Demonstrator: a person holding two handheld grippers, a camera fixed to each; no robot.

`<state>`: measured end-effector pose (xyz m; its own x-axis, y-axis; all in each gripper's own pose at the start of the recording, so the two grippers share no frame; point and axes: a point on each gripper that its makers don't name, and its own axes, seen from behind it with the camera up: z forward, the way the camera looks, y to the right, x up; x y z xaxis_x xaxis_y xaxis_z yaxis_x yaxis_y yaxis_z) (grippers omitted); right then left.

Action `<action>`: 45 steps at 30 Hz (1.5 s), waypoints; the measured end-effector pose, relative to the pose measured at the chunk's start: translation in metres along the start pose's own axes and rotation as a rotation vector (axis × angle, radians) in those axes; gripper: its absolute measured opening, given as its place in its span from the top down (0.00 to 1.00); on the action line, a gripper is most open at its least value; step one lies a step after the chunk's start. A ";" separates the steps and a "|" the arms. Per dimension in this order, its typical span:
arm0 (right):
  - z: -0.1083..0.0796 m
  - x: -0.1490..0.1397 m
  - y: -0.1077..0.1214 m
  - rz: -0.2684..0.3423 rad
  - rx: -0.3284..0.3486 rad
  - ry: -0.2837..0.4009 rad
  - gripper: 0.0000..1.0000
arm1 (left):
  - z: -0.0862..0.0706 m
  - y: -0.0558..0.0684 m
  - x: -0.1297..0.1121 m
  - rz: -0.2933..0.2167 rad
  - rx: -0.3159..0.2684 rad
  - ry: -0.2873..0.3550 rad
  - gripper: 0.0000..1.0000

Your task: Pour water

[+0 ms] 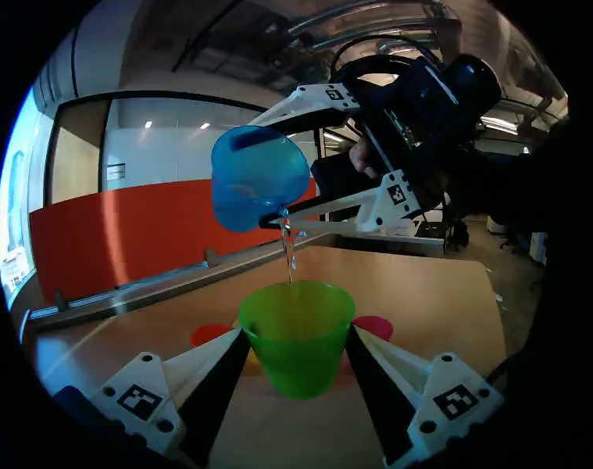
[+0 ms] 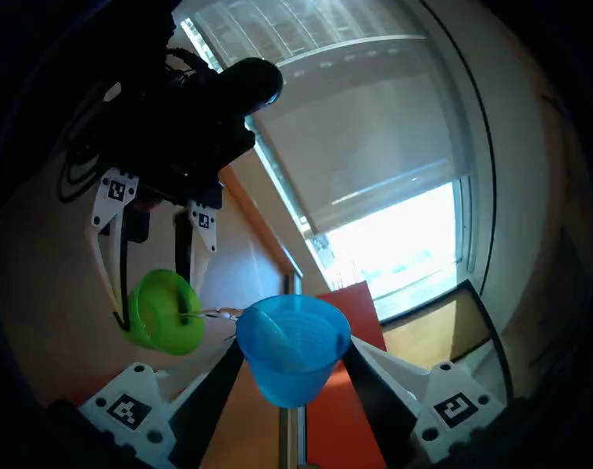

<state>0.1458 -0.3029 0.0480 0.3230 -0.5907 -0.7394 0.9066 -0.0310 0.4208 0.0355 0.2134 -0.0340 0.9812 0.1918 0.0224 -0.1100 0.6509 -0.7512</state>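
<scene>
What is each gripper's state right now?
Left gripper: shut on the green cup.
Right gripper: shut on the blue cup, tilted and pouring.

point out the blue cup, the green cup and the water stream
blue cup (image 1: 253,184): left gripper view, on its tilted side wall
green cup (image 1: 298,348): left gripper view, on its front wall
water stream (image 1: 288,250): left gripper view, midway between the two cups
</scene>
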 end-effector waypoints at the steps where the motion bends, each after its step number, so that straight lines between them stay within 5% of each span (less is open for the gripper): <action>1: 0.000 0.000 0.000 -0.002 0.000 0.000 0.10 | 0.000 0.000 0.000 0.000 -0.001 0.000 0.16; 45: 0.001 0.000 0.006 -0.081 -0.015 -0.005 0.10 | 0.003 0.002 0.001 0.001 -0.001 -0.001 0.16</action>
<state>0.1506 -0.3043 0.0508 0.2477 -0.5904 -0.7681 0.9335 -0.0667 0.3523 0.0359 0.2168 -0.0339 0.9809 0.1934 0.0219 -0.1113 0.6496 -0.7521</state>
